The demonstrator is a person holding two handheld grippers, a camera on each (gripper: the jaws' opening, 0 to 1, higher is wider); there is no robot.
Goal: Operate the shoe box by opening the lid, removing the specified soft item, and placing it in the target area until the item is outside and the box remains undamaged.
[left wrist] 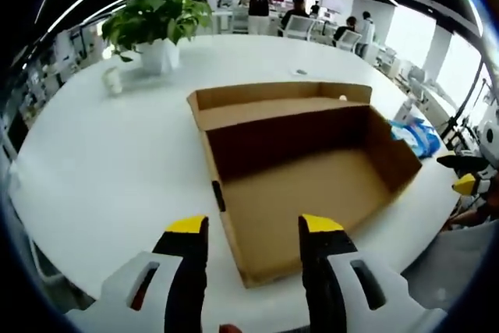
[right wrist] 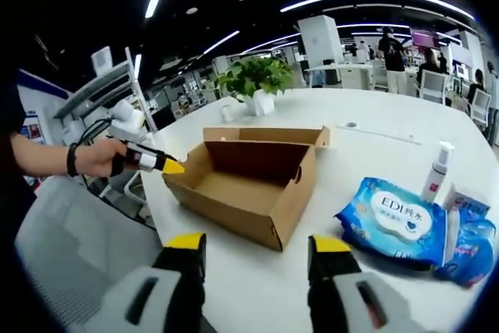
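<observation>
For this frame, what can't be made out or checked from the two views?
- Box near inner corner: left gripper view, hidden behind its front wall.
- Box interior: right gripper view, the near wall hides part of the floor.
- Blue wipes pack: left gripper view, partly hidden behind the box's right wall.
- White spray bottle label: right gripper view, too small to read.
- Small white item beside the potted plant: left gripper view, too blurred to identify.

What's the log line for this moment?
shoe box: lid open, inside bare | blue wipes pack: on table beside box | left gripper: open, at box edge | right gripper: open, holding nothing
</observation>
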